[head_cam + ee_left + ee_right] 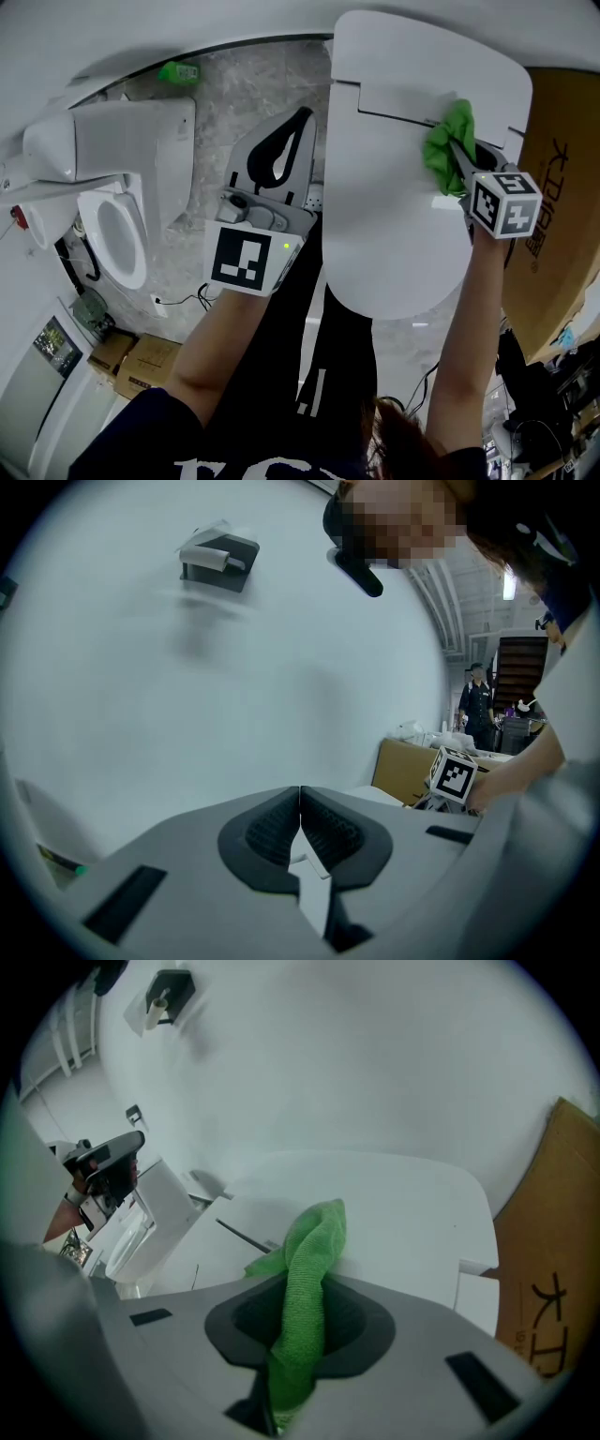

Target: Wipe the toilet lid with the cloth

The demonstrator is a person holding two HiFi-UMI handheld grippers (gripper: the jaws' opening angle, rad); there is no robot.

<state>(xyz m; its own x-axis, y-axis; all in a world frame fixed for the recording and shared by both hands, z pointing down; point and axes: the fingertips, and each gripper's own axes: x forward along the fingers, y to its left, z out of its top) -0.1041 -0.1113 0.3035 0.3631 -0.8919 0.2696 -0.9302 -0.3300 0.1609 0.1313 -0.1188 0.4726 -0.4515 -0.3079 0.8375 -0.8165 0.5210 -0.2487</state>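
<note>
Two toilets, one cloth, two tongs

Both bare forearms reach up from 6 o'clock in the head view. The left forearm runs toward 12 o'clock and carries the left gripper just left of centre, its tips pointing to 12 o'clock and its jaws pressed together with nothing between them. The right forearm rises to 2 o'clock, where the right gripper has its jaws clamped on the cloth
</note>
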